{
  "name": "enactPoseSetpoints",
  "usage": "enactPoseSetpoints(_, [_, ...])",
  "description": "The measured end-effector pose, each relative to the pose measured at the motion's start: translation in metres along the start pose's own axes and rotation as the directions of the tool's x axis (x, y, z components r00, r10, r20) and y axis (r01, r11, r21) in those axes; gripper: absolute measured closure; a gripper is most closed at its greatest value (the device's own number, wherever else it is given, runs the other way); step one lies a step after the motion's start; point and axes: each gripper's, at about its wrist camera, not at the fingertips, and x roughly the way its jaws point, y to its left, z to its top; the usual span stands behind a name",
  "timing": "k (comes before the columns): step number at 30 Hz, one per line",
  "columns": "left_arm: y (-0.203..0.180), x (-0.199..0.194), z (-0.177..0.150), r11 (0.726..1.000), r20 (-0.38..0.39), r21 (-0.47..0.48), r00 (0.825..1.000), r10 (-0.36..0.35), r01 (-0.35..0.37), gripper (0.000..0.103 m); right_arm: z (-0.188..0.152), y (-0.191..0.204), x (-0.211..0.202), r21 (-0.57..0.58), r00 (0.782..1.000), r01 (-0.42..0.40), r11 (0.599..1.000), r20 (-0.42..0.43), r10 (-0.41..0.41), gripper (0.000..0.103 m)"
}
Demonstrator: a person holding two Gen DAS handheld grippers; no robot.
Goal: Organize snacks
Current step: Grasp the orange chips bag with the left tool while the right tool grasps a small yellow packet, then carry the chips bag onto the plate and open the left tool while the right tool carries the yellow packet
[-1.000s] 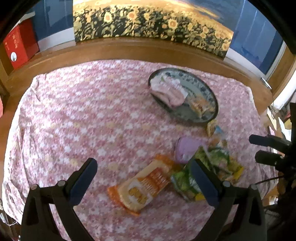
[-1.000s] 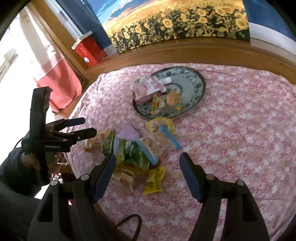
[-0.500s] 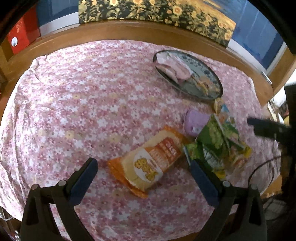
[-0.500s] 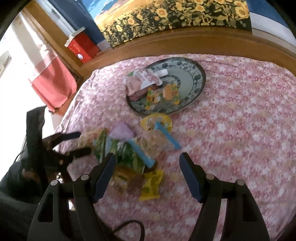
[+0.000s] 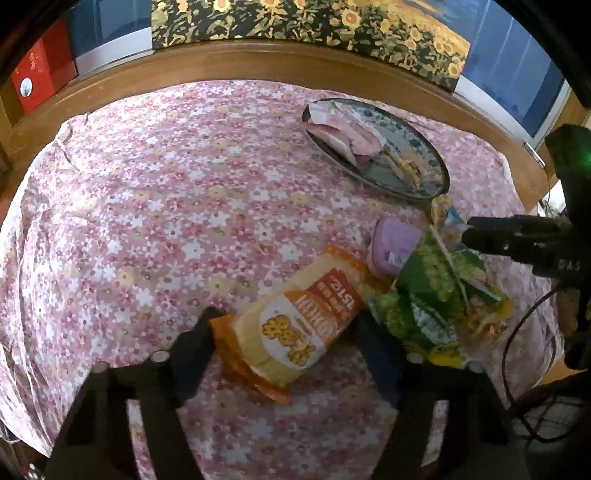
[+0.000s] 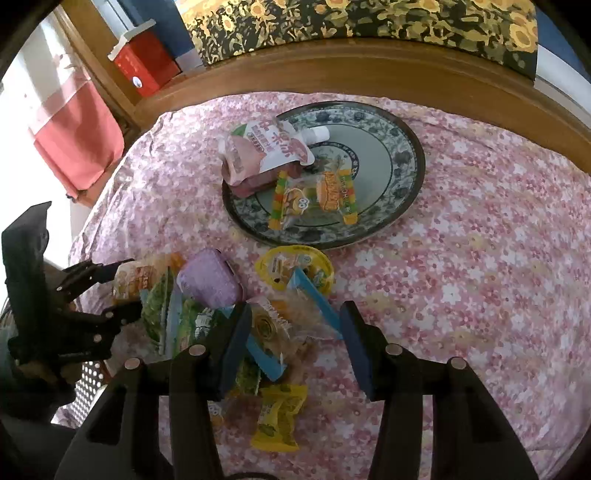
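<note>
A pile of snacks lies on the pink floral tablecloth (image 5: 166, 206). My left gripper (image 5: 286, 332) is open, its jaws either side of an orange biscuit pack (image 5: 299, 317), low over the cloth. My right gripper (image 6: 295, 325) is open over a clear packet with a blue strip (image 6: 295, 317). It also shows in the left wrist view (image 5: 476, 230). A purple tub (image 6: 210, 282), green packs (image 5: 428, 280), a yellow jelly cup (image 6: 293, 266) and a yellow candy (image 6: 279, 417) lie around. The patterned plate (image 6: 402, 162) holds a pink pouch (image 6: 266, 147) and gummy packets (image 6: 317, 194).
A wooden rail (image 6: 369, 70) runs behind the table under a sunflower picture (image 5: 306, 18). A red box (image 6: 144, 62) stands at the back left. A red cloth (image 6: 77, 140) hangs off the left side. A cable (image 5: 517, 369) trails near the table's right edge.
Both grippers have moved forward and down toward the snack pile. My left gripper now straddles the orange pack; my right gripper now hovers over the clear blue-strip packet.
</note>
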Motion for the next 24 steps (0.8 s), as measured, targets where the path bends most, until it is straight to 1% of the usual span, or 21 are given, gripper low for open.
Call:
enactPoseSetpoints(1, [0.002,0.0,0.0,0.999,-0.002,-0.017,1.0,-0.027,0.027,0.034,0.001,0.0,0.001,0.003,1.0,-0.002,1.0,0.003,0.002,0.051])
enactPoseSetpoints(2, [0.004,-0.001,-0.001,0.999,-0.001,-0.026,0.999,-0.04,0.04,0.038,0.002,0.0,0.003,0.006,1.0,-0.003,1.0,0.003,0.003,0.052])
enactPoseSetpoints(3, [0.006,-0.002,-0.001,0.998,0.004,-0.04,0.998,-0.057,0.058,0.039,0.002,0.0,0.004,0.01,1.0,-0.008,1.0,0.003,0.008,0.054])
enactPoseSetpoints(5, [0.007,-0.003,-0.002,0.995,0.009,-0.062,0.997,-0.071,0.072,0.04,0.002,0.0,0.004,0.012,1.0,-0.016,1.0,0.006,0.016,0.063])
enactPoseSetpoints(6, [0.007,-0.004,-0.003,0.995,0.018,-0.066,0.997,-0.072,0.073,0.042,0.002,0.0,0.002,0.012,1.0,-0.022,1.0,0.016,0.022,0.07])
enactPoseSetpoints(7, [0.007,-0.005,-0.004,0.995,0.021,-0.067,0.997,-0.07,0.071,0.043,0.003,-0.002,0.0,0.013,0.999,-0.022,1.0,0.024,0.022,0.076])
enactPoseSetpoints(8, [0.006,-0.006,-0.005,0.995,0.023,-0.073,0.997,-0.069,0.071,0.044,0.002,-0.003,-0.002,0.016,0.999,-0.03,0.999,0.025,0.029,0.079])
enactPoseSetpoints(10, [0.007,-0.008,-0.007,0.994,0.028,-0.085,0.997,-0.072,0.074,0.049,0.002,-0.003,-0.003,0.014,0.999,-0.042,0.999,0.025,0.042,0.082])
enactPoseSetpoints(14, [0.01,-0.014,-0.009,0.992,0.038,-0.098,0.996,-0.08,0.084,0.051,0.0,-0.004,-0.004,0.019,0.998,-0.055,0.998,0.033,0.055,0.086])
enactPoseSetpoints(16, [0.013,-0.018,-0.011,0.991,0.047,-0.105,0.996,-0.077,0.082,0.056,-0.002,-0.006,-0.006,0.024,0.997,-0.06,0.998,0.04,0.059,0.089])
enactPoseSetpoints(20, [0.024,-0.035,-0.01,0.983,0.113,-0.143,0.988,-0.101,0.117,0.057,-0.007,-0.009,-0.016,0.028,0.995,-0.075,0.997,0.063,0.073,0.094])
enactPoseSetpoints(21, [0.026,-0.038,-0.009,0.981,0.124,-0.149,0.987,-0.103,0.121,0.057,-0.008,-0.01,-0.019,0.03,0.994,-0.083,0.996,0.071,0.081,0.099])
enactPoseSetpoints(24, [0.031,-0.05,-0.007,0.977,0.164,-0.164,0.98,-0.108,0.135,0.057,-0.011,-0.016,-0.024,0.046,0.991,-0.1,0.994,0.09,0.096,0.099])
